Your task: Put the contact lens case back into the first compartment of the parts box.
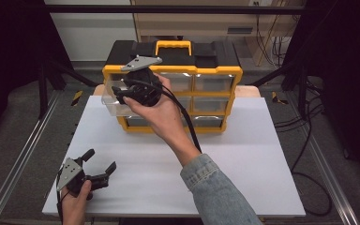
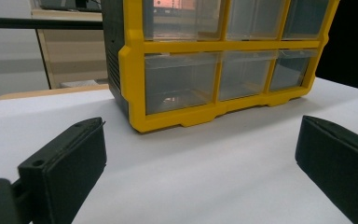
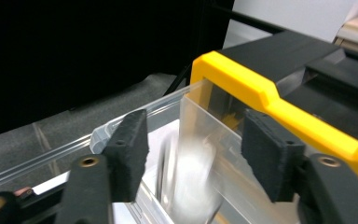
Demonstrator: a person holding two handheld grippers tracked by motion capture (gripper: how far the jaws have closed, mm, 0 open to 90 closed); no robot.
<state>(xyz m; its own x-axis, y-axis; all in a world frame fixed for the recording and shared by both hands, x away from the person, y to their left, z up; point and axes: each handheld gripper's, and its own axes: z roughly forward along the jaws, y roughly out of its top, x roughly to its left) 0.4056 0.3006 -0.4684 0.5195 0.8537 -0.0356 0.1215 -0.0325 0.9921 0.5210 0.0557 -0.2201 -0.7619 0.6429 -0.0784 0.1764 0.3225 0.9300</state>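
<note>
Drawer (image 1: 112,101) contents blurred between right gripper (image 3: 191,154) jaws

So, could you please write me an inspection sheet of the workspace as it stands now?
Surface: white board, bare in front of the cabinet.
Job's things: yellow and black drawer cabinet at the board's far edge; one clear drawer pulled out at its upper left.
Clutter: nothing seen.
Grippers: right gripper at the clear drawer, fingers apart either side of its clear wall; left gripper low at the near left corner, open, holding nothing.
Cables: black cable trails along the right forearm; more cables on the floor at right.
Surroundings: dark curtains, metal rails, grey floor.
</note>
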